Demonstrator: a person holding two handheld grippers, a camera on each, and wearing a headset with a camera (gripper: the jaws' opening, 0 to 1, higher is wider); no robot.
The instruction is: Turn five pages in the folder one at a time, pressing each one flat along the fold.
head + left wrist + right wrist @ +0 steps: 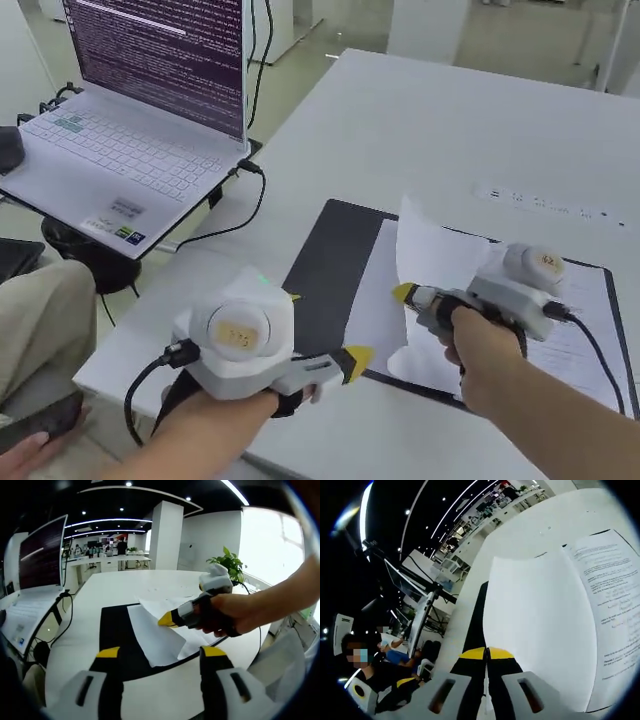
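While the right gripper (405,293) has its fingers clenched on the lifted page (432,248), sweep it leftward in a low arc, then press along the fold. The left gripper (357,360), fingers released and empty, waits at lower centre. The folder (325,262) lies open centre-right on the table (450,110), long axis left-right, fold pointing up-frame.
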